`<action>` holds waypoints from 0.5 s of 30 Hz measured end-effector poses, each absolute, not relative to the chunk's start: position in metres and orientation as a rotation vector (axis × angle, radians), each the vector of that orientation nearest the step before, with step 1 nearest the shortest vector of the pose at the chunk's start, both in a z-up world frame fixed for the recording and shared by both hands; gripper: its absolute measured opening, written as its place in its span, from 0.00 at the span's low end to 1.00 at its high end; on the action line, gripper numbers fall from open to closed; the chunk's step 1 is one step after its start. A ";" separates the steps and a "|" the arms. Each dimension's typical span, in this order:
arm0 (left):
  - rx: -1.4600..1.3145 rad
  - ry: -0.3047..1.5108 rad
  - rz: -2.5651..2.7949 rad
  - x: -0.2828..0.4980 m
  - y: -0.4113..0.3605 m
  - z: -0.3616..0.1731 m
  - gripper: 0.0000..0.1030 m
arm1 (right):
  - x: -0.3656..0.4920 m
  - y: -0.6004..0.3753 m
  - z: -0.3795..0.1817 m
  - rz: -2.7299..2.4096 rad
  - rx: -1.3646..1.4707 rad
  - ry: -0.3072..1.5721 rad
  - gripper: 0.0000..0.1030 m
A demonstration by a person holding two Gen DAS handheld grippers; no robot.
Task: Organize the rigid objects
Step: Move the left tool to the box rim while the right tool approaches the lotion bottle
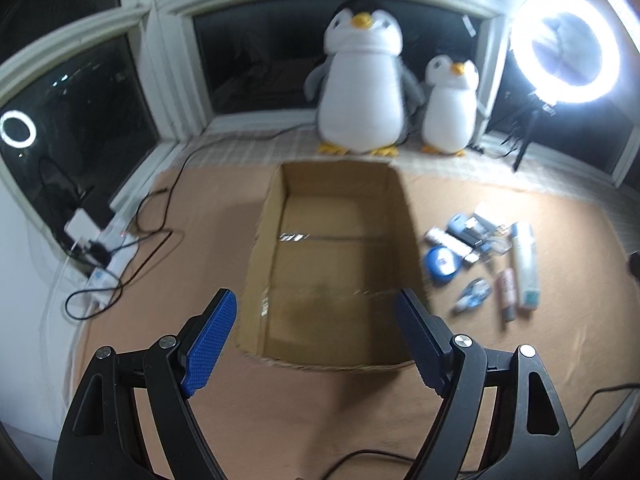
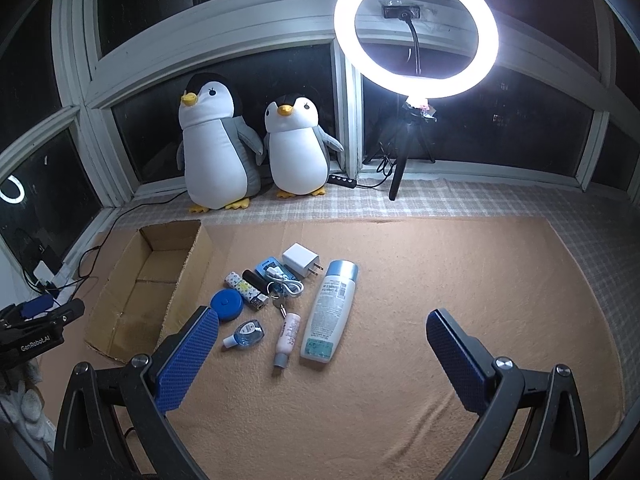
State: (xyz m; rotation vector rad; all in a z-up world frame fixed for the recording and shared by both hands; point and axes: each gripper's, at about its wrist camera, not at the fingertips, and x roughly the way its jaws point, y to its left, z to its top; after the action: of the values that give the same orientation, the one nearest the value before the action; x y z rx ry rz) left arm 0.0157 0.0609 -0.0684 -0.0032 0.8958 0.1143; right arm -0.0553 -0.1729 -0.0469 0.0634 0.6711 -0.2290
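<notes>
An open, empty cardboard box (image 1: 332, 264) lies on the tan mat; it also shows in the right wrist view (image 2: 148, 292). To its right lies a cluster of small items: a white lotion bottle (image 2: 329, 312), a pink tube (image 2: 289, 334), a blue round tin (image 2: 226, 305), a small blue bottle (image 2: 245, 334), a white charger plug (image 2: 300, 259), a white cable (image 2: 286, 284) and a lighter (image 2: 246, 290). My left gripper (image 1: 316, 340) is open and empty above the box's near end. My right gripper (image 2: 320, 360) is open and empty, just short of the cluster.
Two plush penguins (image 2: 216, 152) stand on the window ledge behind the mat. A lit ring light on a tripod (image 2: 416, 32) stands at the back right. A power strip with cables (image 1: 104, 256) lies at the left by the window.
</notes>
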 end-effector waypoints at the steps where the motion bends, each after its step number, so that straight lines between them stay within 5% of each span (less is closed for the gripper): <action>1: -0.007 0.912 0.123 0.018 0.066 -0.073 0.79 | -0.054 -0.174 -0.048 -0.228 0.065 0.674 1.00; 15: -0.077 1.032 0.192 0.037 0.118 -0.119 0.74 | -0.043 -0.177 -0.065 -0.239 0.056 0.723 1.00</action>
State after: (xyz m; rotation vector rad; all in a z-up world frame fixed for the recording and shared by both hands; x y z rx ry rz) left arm 0.0370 0.1178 -0.1189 -0.0773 1.0318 0.1915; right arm -0.0433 -0.1773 -0.0648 0.0564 0.7226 -0.2385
